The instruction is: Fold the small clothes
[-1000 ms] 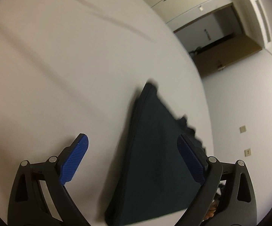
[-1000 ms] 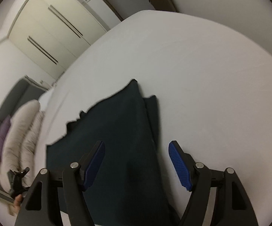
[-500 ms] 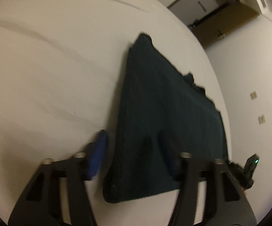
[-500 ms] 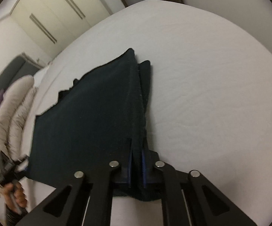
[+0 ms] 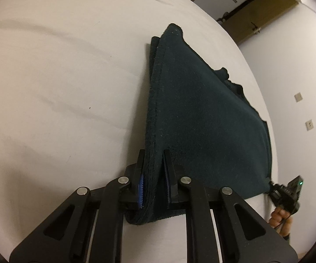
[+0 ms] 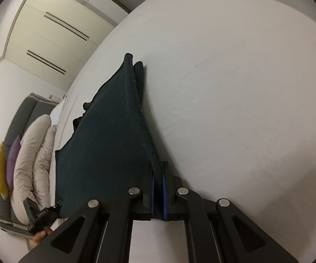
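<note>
On the white bed sheet (image 5: 59, 87) a dark green folded cloth (image 5: 201, 120) is laid flat, long axis running away from both grippers, near edge pinched at its two corners: left gripper (image 5: 153, 175) has just been closing, pads now clamped on the left corner, right gripper (image 6: 157, 184) is squeezed tight on the right corner. Both hands are equally near, so the fold is judged to go forward along that axis. Wardrobe doors (image 6: 48, 32), pillows (image 6: 30, 153) and a wooden door (image 5: 265, 11) are seen beyond the bed

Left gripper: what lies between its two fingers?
In the left wrist view, the near edge of the dark cloth lies between the fingers of the left gripper, pinched.
</note>
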The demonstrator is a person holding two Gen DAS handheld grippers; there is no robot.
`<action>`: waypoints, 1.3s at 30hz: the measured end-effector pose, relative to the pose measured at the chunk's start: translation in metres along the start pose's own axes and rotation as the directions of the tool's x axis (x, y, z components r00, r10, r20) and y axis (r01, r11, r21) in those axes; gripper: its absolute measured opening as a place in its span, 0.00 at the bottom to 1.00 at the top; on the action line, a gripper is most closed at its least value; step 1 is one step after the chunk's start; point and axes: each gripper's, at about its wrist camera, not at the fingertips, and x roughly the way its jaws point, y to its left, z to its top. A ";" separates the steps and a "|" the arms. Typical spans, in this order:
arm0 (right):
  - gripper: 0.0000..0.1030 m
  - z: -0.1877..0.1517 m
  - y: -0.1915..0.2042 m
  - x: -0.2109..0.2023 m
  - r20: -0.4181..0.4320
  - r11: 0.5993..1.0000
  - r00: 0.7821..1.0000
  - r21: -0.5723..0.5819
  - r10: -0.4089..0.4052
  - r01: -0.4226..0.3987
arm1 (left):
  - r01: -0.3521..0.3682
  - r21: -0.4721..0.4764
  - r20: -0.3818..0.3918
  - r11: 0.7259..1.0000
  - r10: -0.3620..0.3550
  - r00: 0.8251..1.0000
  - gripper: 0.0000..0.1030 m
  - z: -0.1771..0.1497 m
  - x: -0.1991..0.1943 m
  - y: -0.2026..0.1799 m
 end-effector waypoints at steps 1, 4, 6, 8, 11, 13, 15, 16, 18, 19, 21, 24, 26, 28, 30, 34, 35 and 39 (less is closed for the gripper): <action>0.05 -0.002 0.004 -0.001 0.001 1.000 1.000 -0.019 -0.013 0.013 | 0.001 0.003 0.002 1.000 -0.001 1.000 0.13 -0.001 -0.003 0.002; 0.04 -0.004 0.006 -0.003 0.006 0.999 1.000 -0.035 -0.030 0.030 | 0.015 -0.006 0.004 1.000 -0.015 1.000 0.13 -0.005 -0.015 0.013; 0.04 -0.002 -0.001 -0.002 0.002 1.000 1.000 -0.004 -0.008 0.008 | 0.027 -0.021 0.007 0.999 -0.027 1.000 0.13 -0.004 -0.012 0.014; 0.04 -0.002 0.001 -0.001 0.000 1.000 1.000 -0.003 -0.010 0.010 | 0.018 -0.018 0.017 1.000 -0.018 1.000 0.13 -0.006 -0.009 0.010; 0.05 -0.004 0.008 -0.001 0.000 0.998 0.999 -0.042 -0.045 0.045 | -0.007 0.001 0.029 1.000 0.007 1.000 0.13 -0.012 -0.010 0.009; 0.05 -0.004 0.009 -0.001 0.001 0.998 0.999 -0.045 -0.054 0.054 | -0.013 -0.003 0.036 1.000 0.013 0.999 0.13 -0.014 -0.005 0.006; 0.05 -0.006 0.007 -0.001 0.006 0.998 0.998 -0.039 -0.058 0.059 | -0.014 -0.015 0.043 1.000 0.014 0.999 0.12 -0.015 -0.007 0.008; 0.05 -0.006 0.005 -0.001 0.007 0.998 0.999 -0.032 -0.054 0.054 | -0.013 -0.018 0.045 1.000 0.014 0.999 0.12 -0.016 -0.008 0.008; 0.05 -0.007 0.001 -0.001 0.005 0.999 0.999 -0.014 -0.042 0.042 | -0.016 -0.015 0.051 1.000 0.016 0.999 0.12 -0.018 -0.008 0.008; 0.05 -0.008 0.001 -0.002 0.004 0.999 0.999 -0.012 -0.041 0.041 | -0.011 -0.020 0.053 1.000 0.012 0.999 0.12 -0.019 -0.009 0.010; 0.05 -0.010 0.001 -0.005 0.005 0.998 0.999 -0.019 -0.054 0.054 | -0.006 -0.033 0.056 0.999 0.008 0.998 0.11 -0.020 -0.012 0.010; 0.07 -0.015 0.005 -0.015 0.035 0.995 0.994 -0.029 -0.099 0.100 | -0.020 -0.041 0.083 0.999 0.024 0.996 0.10 -0.026 -0.017 0.008; 0.07 -0.018 0.004 -0.016 0.046 0.992 0.992 -0.040 -0.116 0.118 | -0.038 -0.028 0.102 0.999 0.040 0.994 0.10 -0.030 -0.018 0.004; 0.06 -0.018 0.000 -0.015 0.042 0.993 0.993 -0.026 -0.110 0.111 | -0.034 -0.037 0.105 0.999 0.038 0.994 0.10 -0.032 -0.018 0.005; 0.05 -0.018 0.003 -0.015 0.041 0.991 0.991 -0.043 -0.125 0.127 | -0.031 -0.037 0.105 0.999 0.035 0.994 0.10 -0.031 -0.019 0.005; 0.05 -0.024 0.004 -0.018 0.046 0.990 0.990 -0.046 -0.135 0.137 | -0.020 -0.038 0.100 0.999 0.023 0.995 0.10 -0.030 -0.018 0.007; 0.05 -0.025 0.001 -0.018 0.048 0.991 0.991 -0.034 -0.125 0.127 | -0.016 -0.045 0.096 0.999 0.020 0.995 0.12 -0.030 -0.017 0.008; 0.04 -0.024 -0.006 -0.016 0.039 0.995 0.994 -0.018 -0.101 0.102 | -0.007 -0.047 0.087 0.999 0.011 0.996 0.13 -0.028 -0.017 0.012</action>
